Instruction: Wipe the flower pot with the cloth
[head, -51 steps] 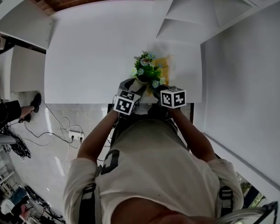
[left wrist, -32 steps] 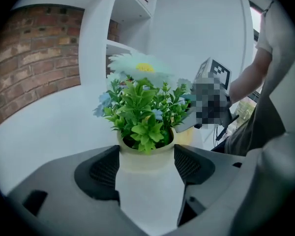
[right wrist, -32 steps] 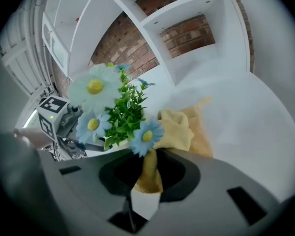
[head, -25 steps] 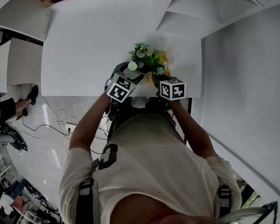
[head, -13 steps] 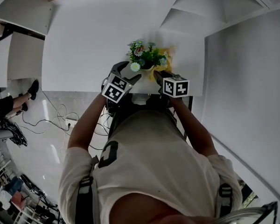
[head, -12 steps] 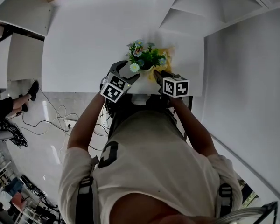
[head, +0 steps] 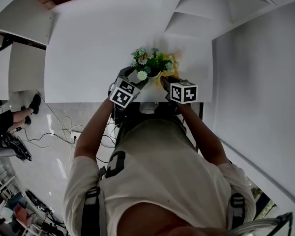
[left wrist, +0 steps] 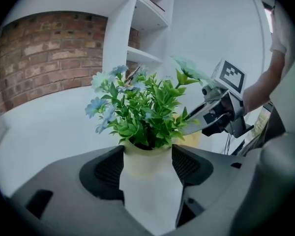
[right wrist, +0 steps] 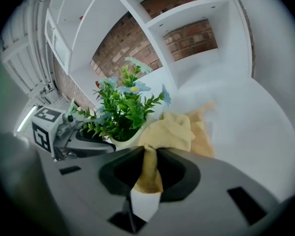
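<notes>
While the flower pot point(left wrist: 146, 165) is clamped, its right flank is met by the cloth point(right wrist: 171, 131).

At the left, the left gripper point(head: 136, 78) is closed on the cream pot, 1 pad pressed to each side just under the rim, and the pot is held near the front edge of the white table point(head: 83, 43). For a good wipe, that clamp should be firm so the leafy plant point(left wrist: 142, 112) is not tipped. The bunched yellow cloth should be pressed to the pot's wall and dragged round it, not brushed over the leaves. At the right, the right gripper point(right wrist: 148, 155) is pinched narrow on a fold of the cloth. Both grippers are slanted down and forward, elbows bent, tips converging on the pot.
</notes>
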`<state>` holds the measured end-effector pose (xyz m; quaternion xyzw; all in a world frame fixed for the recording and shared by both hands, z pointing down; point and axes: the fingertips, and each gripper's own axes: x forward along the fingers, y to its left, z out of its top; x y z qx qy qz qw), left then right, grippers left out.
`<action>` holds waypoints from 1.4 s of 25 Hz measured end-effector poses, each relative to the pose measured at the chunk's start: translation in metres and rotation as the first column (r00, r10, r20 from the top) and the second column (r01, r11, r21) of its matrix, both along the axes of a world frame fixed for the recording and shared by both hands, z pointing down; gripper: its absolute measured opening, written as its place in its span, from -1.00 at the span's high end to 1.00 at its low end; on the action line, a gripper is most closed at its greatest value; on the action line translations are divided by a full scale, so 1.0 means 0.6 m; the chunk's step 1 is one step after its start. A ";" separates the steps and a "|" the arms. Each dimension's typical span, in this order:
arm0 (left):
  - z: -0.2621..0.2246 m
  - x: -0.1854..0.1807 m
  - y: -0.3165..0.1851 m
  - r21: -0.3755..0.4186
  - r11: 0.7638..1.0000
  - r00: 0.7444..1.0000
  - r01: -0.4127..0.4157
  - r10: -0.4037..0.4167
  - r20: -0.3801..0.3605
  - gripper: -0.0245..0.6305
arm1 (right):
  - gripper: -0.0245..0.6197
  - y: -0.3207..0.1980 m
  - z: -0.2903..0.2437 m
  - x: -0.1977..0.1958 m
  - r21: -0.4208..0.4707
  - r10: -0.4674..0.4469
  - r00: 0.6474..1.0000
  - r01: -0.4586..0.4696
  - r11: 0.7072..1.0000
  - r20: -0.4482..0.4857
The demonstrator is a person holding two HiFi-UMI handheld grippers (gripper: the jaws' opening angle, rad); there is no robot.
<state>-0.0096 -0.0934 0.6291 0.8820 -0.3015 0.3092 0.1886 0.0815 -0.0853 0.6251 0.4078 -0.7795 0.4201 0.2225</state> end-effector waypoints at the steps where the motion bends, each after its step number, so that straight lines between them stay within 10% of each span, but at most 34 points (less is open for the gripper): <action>1: -0.002 0.000 0.002 0.001 0.999 0.999 0.039 -0.039 -0.003 -0.06 | 0.66 0.005 0.002 -0.003 -0.004 -0.003 1.000 0.003 1.000 0.002; 7: -0.030 0.011 0.037 -0.088 0.979 0.981 0.184 -0.188 -0.049 -0.04 | 0.66 0.036 0.013 -0.025 -0.039 -0.028 1.000 0.028 0.999 0.002; 23: 0.000 -0.005 0.031 -0.028 0.988 0.987 -0.153 0.154 0.040 -0.11 | 0.66 0.005 -0.010 0.001 -0.005 -0.006 1.000 0.006 1.000 0.026; 35: -0.006 0.010 0.054 -0.046 0.983 0.984 0.175 -0.176 -0.010 -0.11 | 0.66 0.050 -0.004 -0.045 -0.029 -0.039 0.997 0.041 0.999 0.061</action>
